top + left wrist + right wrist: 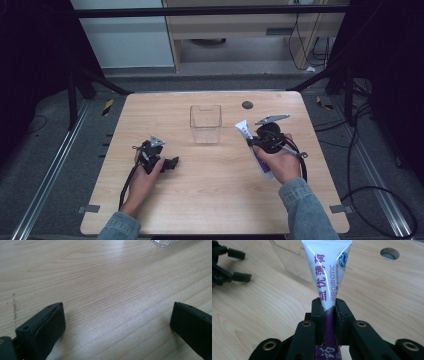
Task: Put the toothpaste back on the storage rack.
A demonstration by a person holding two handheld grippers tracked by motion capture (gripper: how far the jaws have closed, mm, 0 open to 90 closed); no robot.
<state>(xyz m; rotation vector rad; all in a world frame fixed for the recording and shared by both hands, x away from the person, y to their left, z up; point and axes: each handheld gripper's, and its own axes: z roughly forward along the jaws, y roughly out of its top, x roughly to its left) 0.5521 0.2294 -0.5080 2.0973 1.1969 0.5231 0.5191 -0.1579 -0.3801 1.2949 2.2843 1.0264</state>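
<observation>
Right claw [328, 312] clamped on white-and-purple plastic toothpaste tube [327, 272], lifted at four o'clock from clear square plastic container [205, 123]. Needed: crimped end aimed at opening, tilted upright. Left claw [117, 322] spread wide, empty, on tabletop [210, 190].

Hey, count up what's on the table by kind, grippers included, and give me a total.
Clear plastic containers: 1, the clear container
Tubes: 1, the white and purple tube, clamped in the right gripper
Grippers: 2, the right gripper and the left gripper, open
Total: 4
</observation>
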